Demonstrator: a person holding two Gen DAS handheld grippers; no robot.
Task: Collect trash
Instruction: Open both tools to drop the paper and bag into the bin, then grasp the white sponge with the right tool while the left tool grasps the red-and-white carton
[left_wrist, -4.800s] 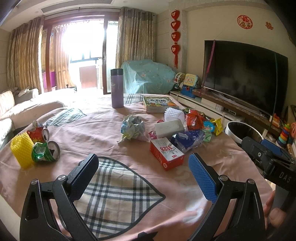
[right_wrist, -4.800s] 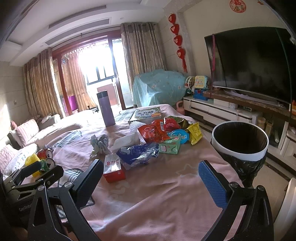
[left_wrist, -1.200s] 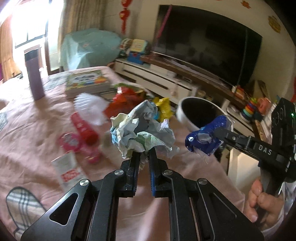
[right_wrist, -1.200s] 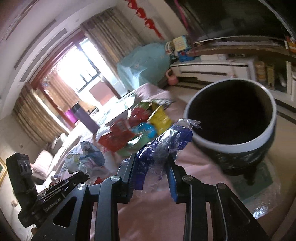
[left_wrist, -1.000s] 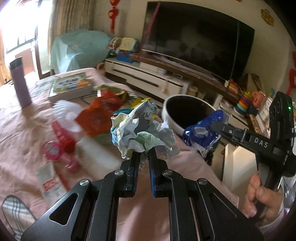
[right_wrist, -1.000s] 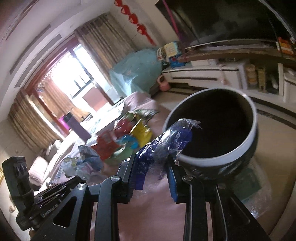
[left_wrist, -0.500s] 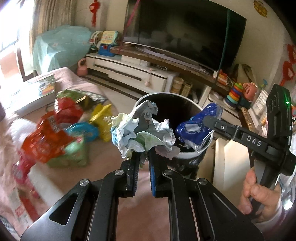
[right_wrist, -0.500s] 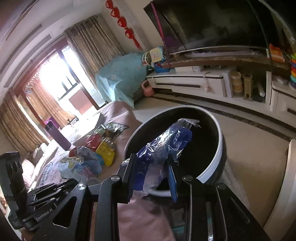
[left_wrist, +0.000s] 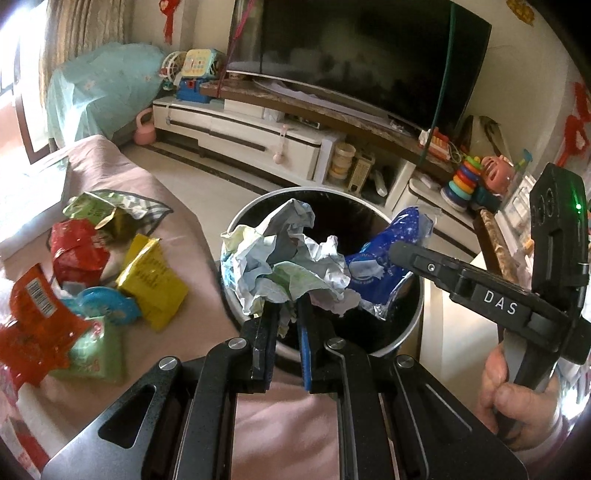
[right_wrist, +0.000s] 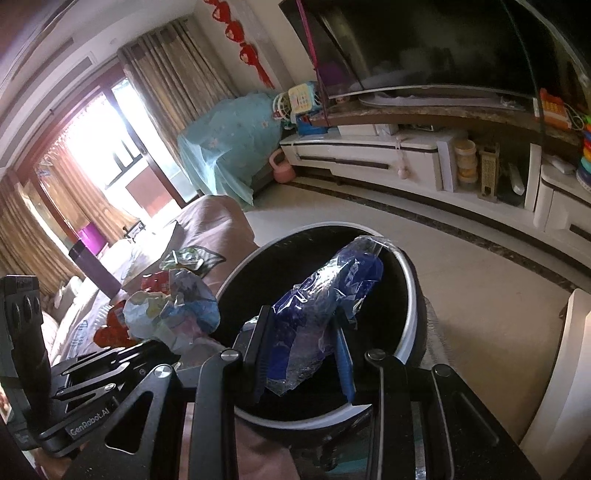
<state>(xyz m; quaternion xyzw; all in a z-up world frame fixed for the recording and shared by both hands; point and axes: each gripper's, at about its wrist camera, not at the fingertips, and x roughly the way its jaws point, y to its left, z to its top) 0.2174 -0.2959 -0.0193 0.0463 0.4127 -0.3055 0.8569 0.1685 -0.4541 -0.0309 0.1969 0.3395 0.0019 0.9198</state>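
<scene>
Left gripper (left_wrist: 287, 314) pinches a crumpled paper ball (left_wrist: 284, 258), jaws nearly closed, over the trash bin (left_wrist: 413, 325) rim at its nine o'clock. Right gripper (right_wrist: 301, 341), jaws part-open, clamps a blue plastic wrapper (right_wrist: 317, 299) above the bin's centre. Only the left view shows snack wrappers (left_wrist: 147, 280) on the pink cloth (left_wrist: 184, 236); only the right shows the purple flask (right_wrist: 94, 269).

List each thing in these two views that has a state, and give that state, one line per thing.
Left gripper: shut on paper ball.
Paper ball: crumpled, held over bin.
Right gripper: shut on blue wrapper.
Blue wrapper: crinkled, held over bin.
Bin: open, black liner inside.
TV: off.
</scene>
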